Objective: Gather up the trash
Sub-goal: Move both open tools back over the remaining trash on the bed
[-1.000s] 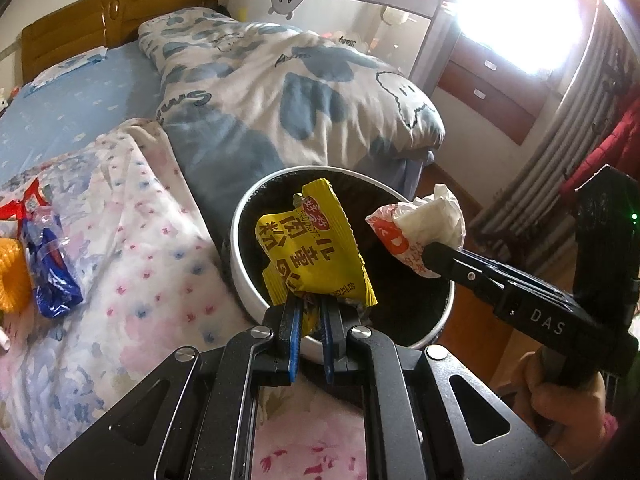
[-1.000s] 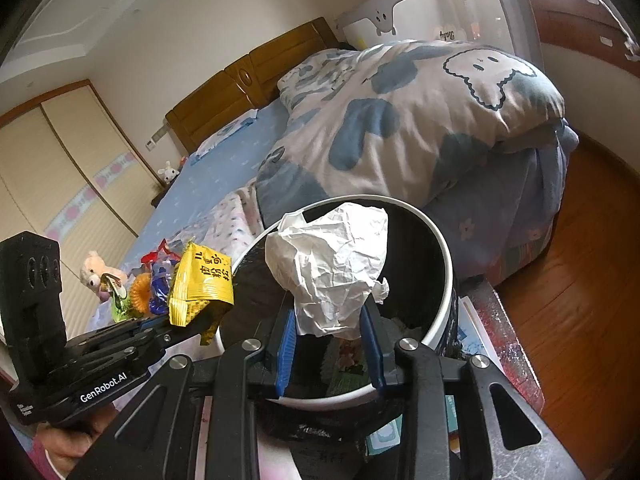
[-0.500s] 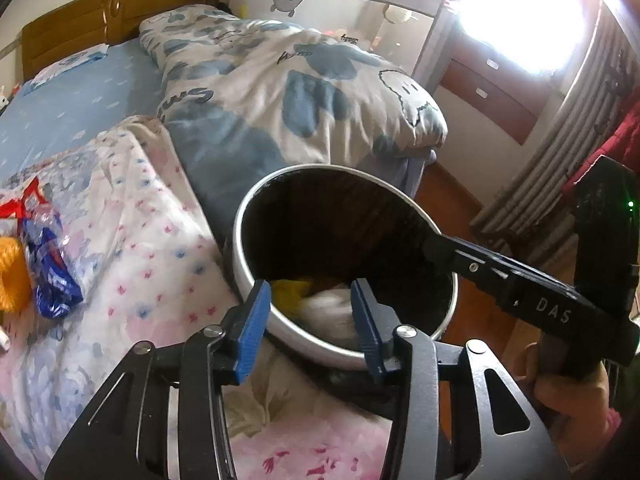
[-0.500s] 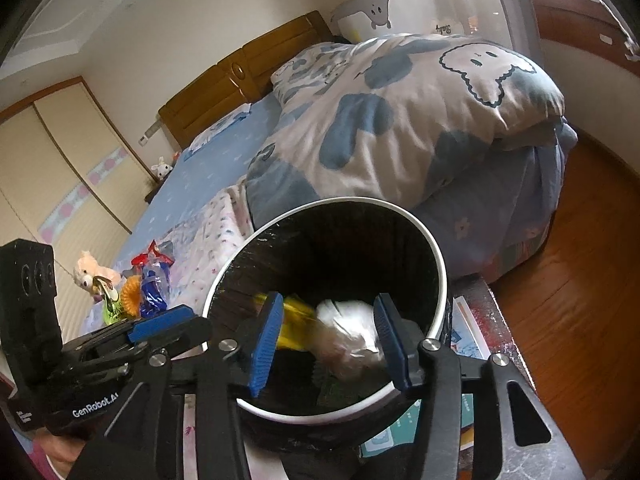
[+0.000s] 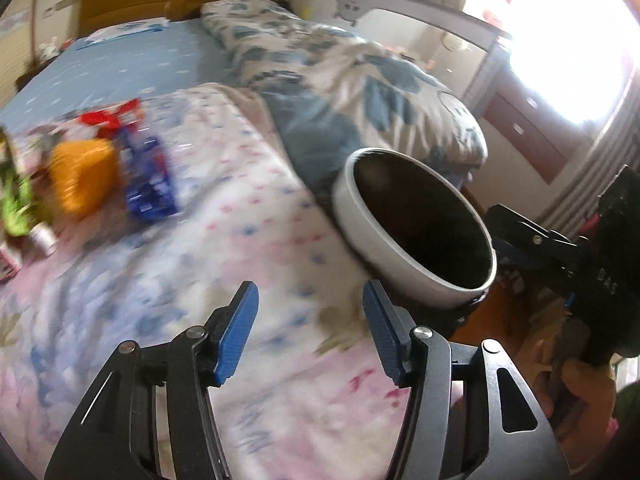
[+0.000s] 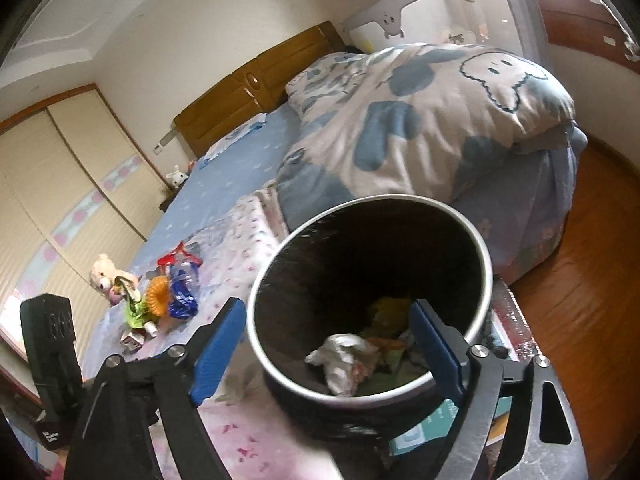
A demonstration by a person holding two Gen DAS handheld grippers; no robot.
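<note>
A round white-rimmed bin [image 6: 486, 276] with a black liner stands beside the bed. Inside it lie a crumpled white paper [image 6: 340, 356] and a yellow wrapper [image 6: 390, 308]. My right gripper [image 6: 326, 348] is open and empty just above the bin's near rim. My left gripper [image 5: 310, 332] is open and empty over the floral blanket, left of the bin [image 5: 360, 208]. Further trash lies on the bed: a blue wrapper [image 5: 150, 190], an orange item [image 5: 82, 176], a red wrapper [image 5: 110, 118] and a green item [image 5: 14, 208]. The same pile [image 6: 168, 292] shows in the right wrist view.
A floral blanket [image 5: 200, 280] covers the near bed, a blue cartoon duvet [image 6: 420, 120] lies behind the bin. Wooden headboard [image 6: 256, 92], wardrobe [image 6: 60, 184] and a soft toy [image 6: 102, 276] are at the left. Wooden floor [image 6: 592, 280] is to the right. A box [image 6: 444, 420] lies under the bin.
Both grippers opened and dropped the yellow wrapper and the crumpled paper into the bin. My left gripper then swung left towards the trash pile, with motion blur.
</note>
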